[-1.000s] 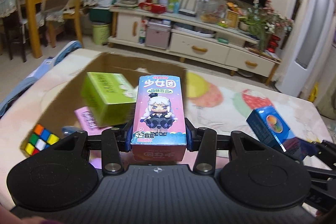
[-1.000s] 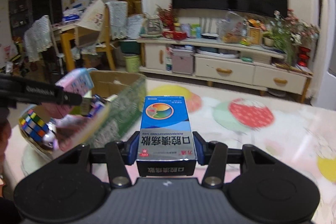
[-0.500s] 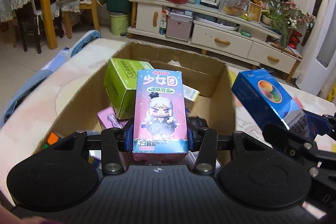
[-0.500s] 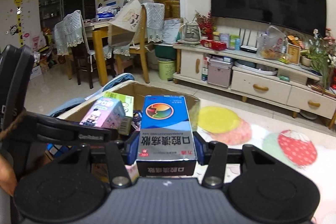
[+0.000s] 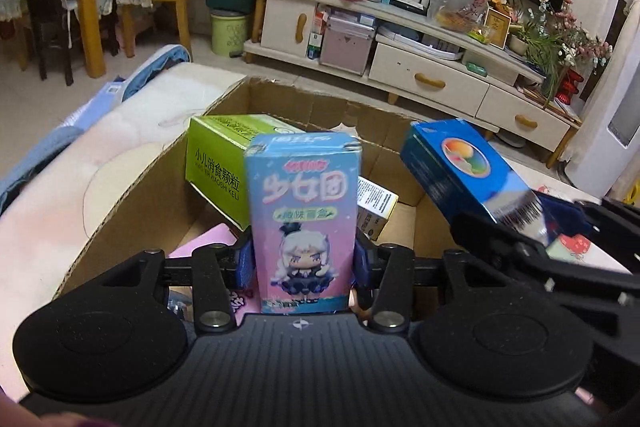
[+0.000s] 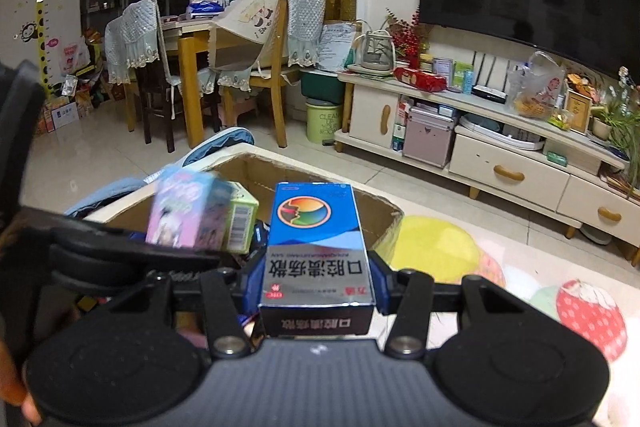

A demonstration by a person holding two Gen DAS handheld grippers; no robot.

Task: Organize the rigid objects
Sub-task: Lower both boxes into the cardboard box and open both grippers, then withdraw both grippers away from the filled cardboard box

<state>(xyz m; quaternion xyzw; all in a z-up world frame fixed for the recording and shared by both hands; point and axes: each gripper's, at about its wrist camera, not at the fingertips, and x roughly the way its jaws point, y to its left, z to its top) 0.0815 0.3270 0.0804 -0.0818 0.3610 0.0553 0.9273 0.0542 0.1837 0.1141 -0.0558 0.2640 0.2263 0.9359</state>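
Both boxes held over the open cardboard box.

Our left hand-held gripper [image 5: 302, 263] has its blue pads pressed on the sides of the pink-and-blue blind box [image 5: 304, 223] with the cartoon girl, holding it upright above the cardboard box [image 5: 132, 187] on the desk [image 5: 52, 207]. Our right hand-held gripper [image 6: 316, 281] is clamped tight on the blue medicine box [image 6: 318, 247], which lies flat between the fingers, its far end over the carton's near rim. In the left wrist view that blue box sits just right of the blind box, apart from it. Inside the carton we see a green medicine box [image 5: 224, 163] leaning at the back left, a small white-and-yellow box [image 5: 376, 207] at the right, and a pink packet [image 5: 208, 247] on the bottom.
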